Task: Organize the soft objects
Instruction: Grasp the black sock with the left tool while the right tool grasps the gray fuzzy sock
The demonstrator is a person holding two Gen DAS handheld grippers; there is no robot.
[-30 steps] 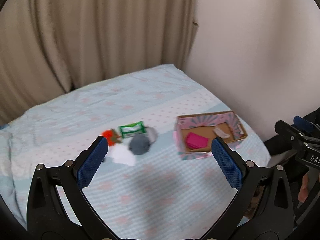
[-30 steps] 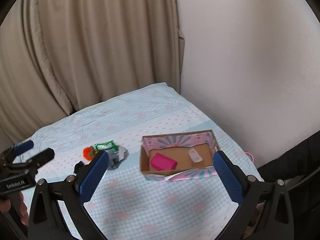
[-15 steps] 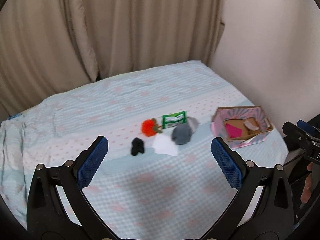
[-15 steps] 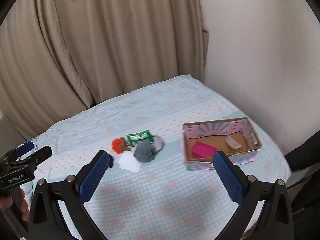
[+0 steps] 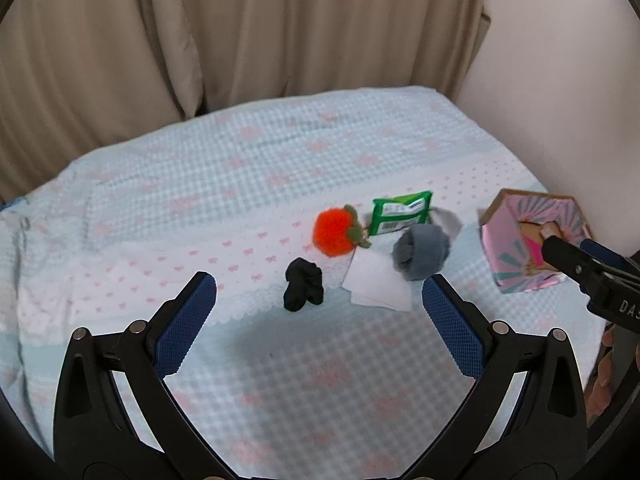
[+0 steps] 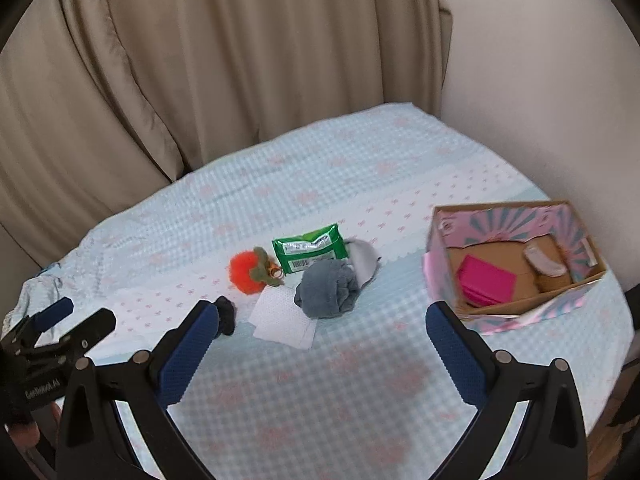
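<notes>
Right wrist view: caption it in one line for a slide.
Open right gripper above bed; orange plush, grey sock bundle, pink cardboard box ahead.

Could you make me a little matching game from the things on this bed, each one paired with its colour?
Things:
1. pompom
2. wipes pack
3. small sock
4. pouch in the box

Colours:
A. black
B. pink
C. orange
D. green

Pairs: 1-C, 2-D, 3-A, 4-B

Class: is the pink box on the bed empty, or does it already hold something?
Not empty: the pink box holds a magenta item and a pale item.
</notes>
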